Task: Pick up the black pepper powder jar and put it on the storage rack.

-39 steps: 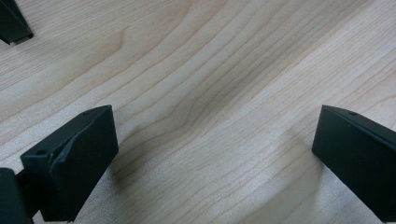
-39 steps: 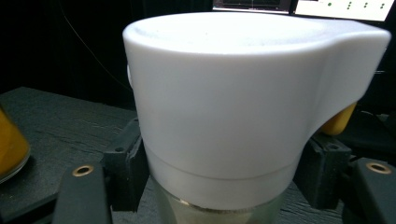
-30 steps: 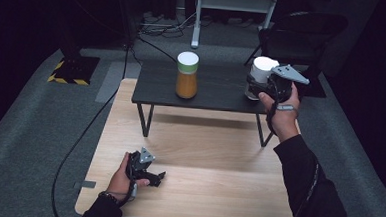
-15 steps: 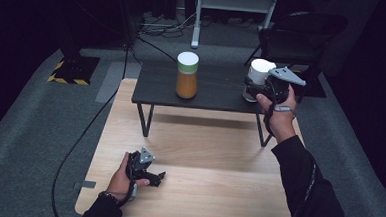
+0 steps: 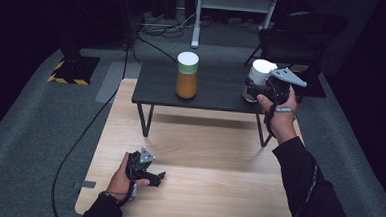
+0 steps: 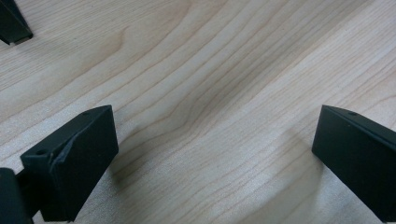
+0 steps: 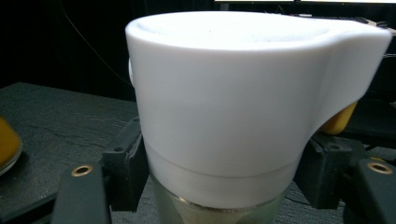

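Note:
A jar with a wide white cap (image 5: 259, 71) stands at the right end of a small black table (image 5: 217, 92). My right gripper (image 5: 254, 87) is shut on it; in the right gripper view the two black fingers (image 7: 125, 163) press on both sides of the white cap (image 7: 224, 107), above a pale metallic body. An orange bottle with a white and green cap (image 5: 187, 75) stands at the middle of the black table, apart from both grippers; its edge (image 7: 7, 144) shows at the left. My left gripper (image 5: 156, 177) rests on the wooden table (image 5: 204, 149), open with bare wood (image 6: 215, 154) between its fingers.
The black table stands on the far half of the wooden table on thin legs (image 5: 144, 121). A dark chair (image 5: 305, 34) stands behind its right end. A cable (image 5: 79, 147) trails over the grey carpet on the left. Something yellow (image 7: 338, 120) sits behind the white cap.

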`<state>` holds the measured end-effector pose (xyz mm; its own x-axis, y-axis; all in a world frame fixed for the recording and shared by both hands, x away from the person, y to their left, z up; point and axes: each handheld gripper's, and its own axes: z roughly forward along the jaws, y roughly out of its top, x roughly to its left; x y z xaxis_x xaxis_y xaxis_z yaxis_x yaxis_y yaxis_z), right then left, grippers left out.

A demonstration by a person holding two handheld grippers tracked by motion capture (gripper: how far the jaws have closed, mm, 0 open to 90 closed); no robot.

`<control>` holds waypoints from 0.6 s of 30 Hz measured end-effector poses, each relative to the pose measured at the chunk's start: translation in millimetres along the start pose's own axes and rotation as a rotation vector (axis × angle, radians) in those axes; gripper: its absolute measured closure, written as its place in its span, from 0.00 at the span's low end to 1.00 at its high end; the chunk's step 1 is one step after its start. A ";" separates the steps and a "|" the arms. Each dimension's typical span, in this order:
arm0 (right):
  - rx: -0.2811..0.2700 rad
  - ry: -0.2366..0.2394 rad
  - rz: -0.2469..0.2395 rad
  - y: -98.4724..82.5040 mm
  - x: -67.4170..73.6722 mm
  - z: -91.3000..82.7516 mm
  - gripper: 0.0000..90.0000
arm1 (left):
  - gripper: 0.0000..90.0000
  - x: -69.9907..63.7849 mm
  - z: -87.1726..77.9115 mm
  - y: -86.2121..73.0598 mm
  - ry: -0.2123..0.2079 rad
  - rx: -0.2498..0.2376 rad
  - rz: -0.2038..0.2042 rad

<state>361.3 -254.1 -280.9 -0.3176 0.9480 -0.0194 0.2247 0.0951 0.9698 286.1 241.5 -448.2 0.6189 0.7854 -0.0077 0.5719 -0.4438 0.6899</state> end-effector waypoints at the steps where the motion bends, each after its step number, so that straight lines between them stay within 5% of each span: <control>1: 0.002 0.000 0.000 0.6 0.2 -0.1 0.33 | 0.00 0.0 0.0 0.0 0.000 0.000 0.000; 18: 0.027 -0.015 -0.037 2.7 2.5 -4.1 0.14 | 0.00 0.0 0.0 0.0 0.000 0.000 0.000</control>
<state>357.3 -252.7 -277.3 -0.3124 0.9481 -0.0589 0.2379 0.1381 0.9614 286.1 241.5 -448.2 0.6191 0.7852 -0.0074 0.5717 -0.4442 0.6899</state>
